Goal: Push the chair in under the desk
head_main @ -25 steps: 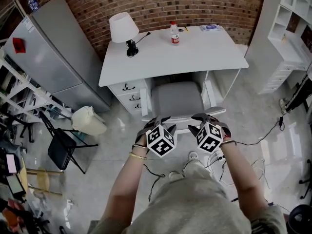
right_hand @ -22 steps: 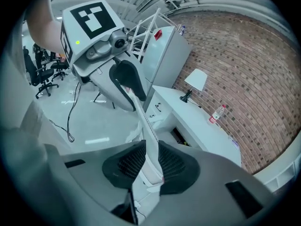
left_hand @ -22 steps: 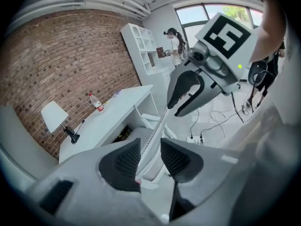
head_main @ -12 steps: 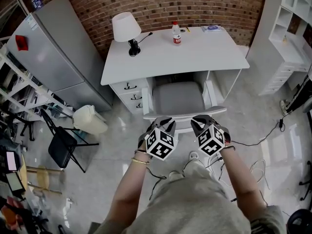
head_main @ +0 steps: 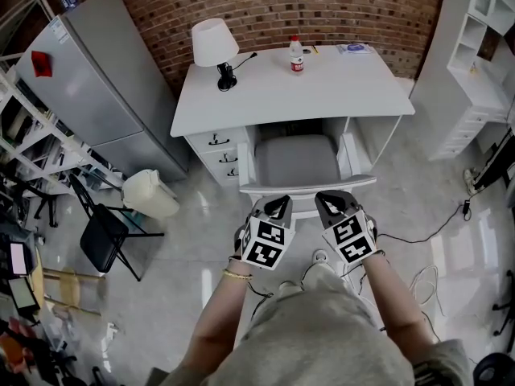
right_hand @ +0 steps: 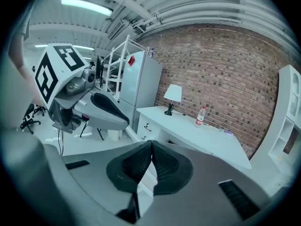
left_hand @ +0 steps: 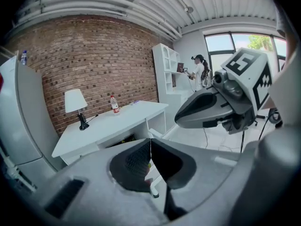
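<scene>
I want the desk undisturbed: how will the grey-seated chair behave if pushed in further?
The chair probably slides easily on the glossy floor. Its white frame looks rigid, so it should move as one piece. It sits closely inside the desk, so a skewed push may bump it.

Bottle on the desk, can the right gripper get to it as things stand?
Probably not. The bottle sits at the desk's far edge by the wall, and the chair stands between the right gripper and the desk.
</scene>
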The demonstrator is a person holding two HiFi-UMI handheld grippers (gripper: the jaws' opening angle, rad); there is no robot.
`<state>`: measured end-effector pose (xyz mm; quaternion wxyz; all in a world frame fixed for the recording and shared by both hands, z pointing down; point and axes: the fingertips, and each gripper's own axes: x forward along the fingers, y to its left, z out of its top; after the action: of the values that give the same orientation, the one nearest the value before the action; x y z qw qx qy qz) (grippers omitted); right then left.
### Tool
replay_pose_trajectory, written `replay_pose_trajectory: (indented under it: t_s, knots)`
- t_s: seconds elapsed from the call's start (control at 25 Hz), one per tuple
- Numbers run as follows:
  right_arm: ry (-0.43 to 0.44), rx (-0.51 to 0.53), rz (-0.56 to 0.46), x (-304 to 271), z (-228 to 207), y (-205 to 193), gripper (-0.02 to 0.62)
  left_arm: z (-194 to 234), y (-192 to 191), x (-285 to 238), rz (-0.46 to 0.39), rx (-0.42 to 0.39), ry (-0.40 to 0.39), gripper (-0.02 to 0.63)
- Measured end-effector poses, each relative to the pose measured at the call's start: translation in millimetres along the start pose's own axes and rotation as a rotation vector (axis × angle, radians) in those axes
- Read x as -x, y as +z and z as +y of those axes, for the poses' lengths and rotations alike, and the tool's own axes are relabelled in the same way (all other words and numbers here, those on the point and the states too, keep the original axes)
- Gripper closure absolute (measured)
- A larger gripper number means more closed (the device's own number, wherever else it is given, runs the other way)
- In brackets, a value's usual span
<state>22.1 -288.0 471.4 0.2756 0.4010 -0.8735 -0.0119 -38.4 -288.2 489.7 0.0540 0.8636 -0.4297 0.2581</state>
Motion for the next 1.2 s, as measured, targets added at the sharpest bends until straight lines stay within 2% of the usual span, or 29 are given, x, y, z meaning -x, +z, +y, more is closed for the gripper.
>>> replay_pose_trajectory:
  t_s: [0.28,0.6,0.88,1.2]
  knots:
    - [-0.002,-0.145,-0.091,13,6,15,0.588,2,5,18,-0.075,0.099,0.039,0.595]
    - [0.023,-0.293,-0.139,21,10,15,0.588,3,14,37,-0.183,0.231,0.071,0.595]
    - [0.049,-0.326,-0.168,27,23,22,0.588,5,12,54,-0.228,0.288,0.079,0.595]
    - [0.069,-0.372,-0.202,32,32,28,0.588,1,3,62,-0.222,0.32,0.069,0.595]
